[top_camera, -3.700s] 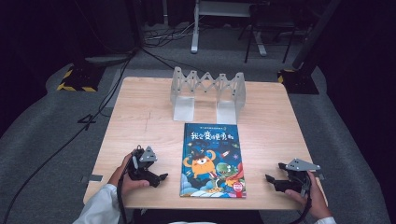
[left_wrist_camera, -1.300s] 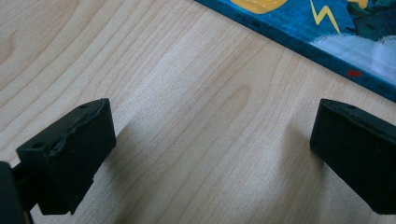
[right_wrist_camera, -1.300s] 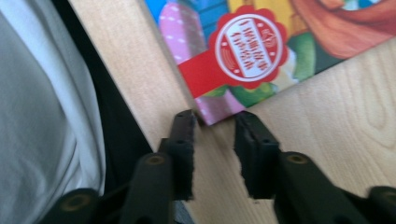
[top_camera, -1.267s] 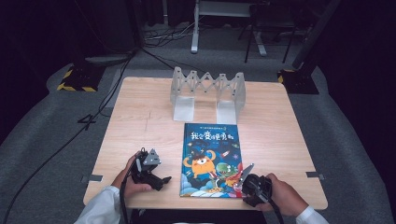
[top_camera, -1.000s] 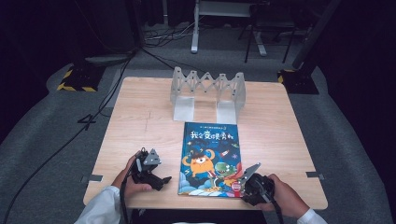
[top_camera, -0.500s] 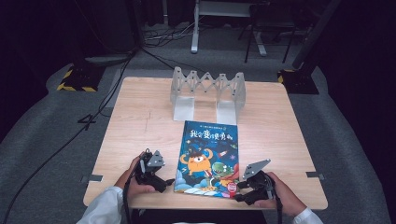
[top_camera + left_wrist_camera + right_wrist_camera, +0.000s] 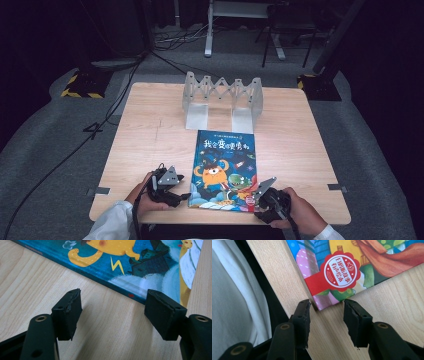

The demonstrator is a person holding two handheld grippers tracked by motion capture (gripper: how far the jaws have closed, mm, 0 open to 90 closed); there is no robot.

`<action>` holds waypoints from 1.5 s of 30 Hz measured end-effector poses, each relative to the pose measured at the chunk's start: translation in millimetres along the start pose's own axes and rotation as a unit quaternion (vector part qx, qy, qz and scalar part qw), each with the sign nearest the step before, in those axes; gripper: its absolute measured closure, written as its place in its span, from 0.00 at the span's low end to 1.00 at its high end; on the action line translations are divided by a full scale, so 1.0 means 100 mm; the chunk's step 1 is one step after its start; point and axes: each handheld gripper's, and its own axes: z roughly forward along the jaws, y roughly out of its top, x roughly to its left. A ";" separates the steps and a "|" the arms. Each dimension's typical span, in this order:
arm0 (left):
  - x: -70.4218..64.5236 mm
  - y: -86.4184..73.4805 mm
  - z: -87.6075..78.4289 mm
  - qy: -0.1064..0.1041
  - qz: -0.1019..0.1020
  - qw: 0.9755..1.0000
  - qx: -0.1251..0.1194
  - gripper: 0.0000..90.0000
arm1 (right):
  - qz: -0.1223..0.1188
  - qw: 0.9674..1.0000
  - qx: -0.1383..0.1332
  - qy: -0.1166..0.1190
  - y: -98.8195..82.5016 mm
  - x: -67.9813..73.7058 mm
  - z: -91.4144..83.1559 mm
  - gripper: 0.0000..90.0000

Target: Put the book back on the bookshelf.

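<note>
From the high view, the book (image 7: 223, 170) lay flat on the bench (image 7: 150, 130), cover up, its near edge close to the bench's front rim, in front of a folding rack (image 7: 223, 95). The left gripper (image 7: 172, 187) sat at the book's near left corner, the right gripper (image 7: 260, 192) at its near right corner.

In the left gripper view, the fingers (image 7: 67, 312) stood apart and empty, having just been closing, the book's edge (image 7: 105, 281) just beyond them.

In the right gripper view, the fingers (image 7: 355, 320) were parted, just been closing, with the book's corner (image 7: 323, 305) between their tips, not pinched.

The book looked thin, glossy, likely slippery and somewhat bendy; a corner or edge had to be lifted first.
</note>
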 end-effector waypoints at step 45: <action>-0.02 0.01 0.01 0.002 -0.004 1.000 -0.001 0.35 | 0.046 0.996 -0.060 0.056 -0.17 -0.11 -0.01 0.83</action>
